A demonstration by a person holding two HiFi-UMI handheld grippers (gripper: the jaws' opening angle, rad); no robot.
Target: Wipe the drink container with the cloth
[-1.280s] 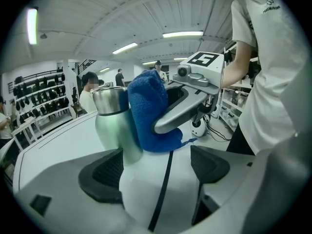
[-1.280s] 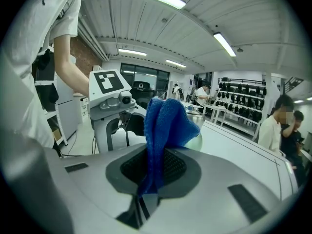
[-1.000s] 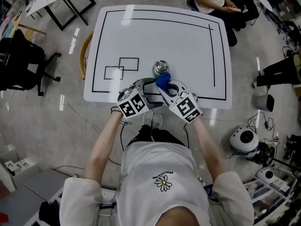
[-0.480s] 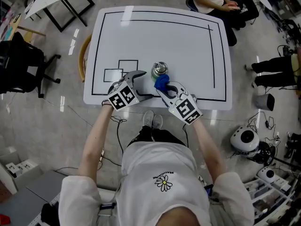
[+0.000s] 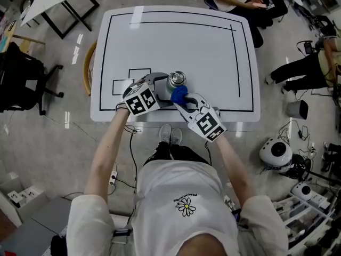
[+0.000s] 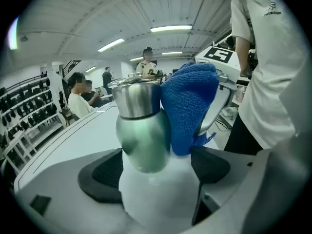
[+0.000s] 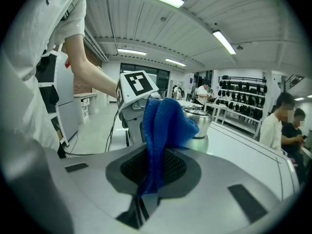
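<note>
- The drink container stood upright on the white worktop, close to the near edge and about midway along it.
- Your left tongs were wide apart, with the container's green body standing between the two pads. I saw no squeeze on it, so I judged it was not yet steadied.
- Your right tongs were clamped tight on the blue cloth. It bunched up past the tips and pressed against the right side of the container, high on its body.
- The step in hand looked to me like the wipe itself, at or near its start.
- To do it well, you needed to close the left tongs gently on the lower body before pushing with the cloth. A sideways push from the right could otherwise have slid or tipped the container towards the left.
- The soft bunch of cloth, not the hard tips behind it, was the part to lead with. I judged a light, even pressure from top to bottom was the safer stroke.
- The open left tongs flanked the lower sides of the container, so those faces would have needed a turn of the container or a change of hold to be reached.
- With the container so near the near edge, strokes away from you were less risky than strokes towards you.
</note>
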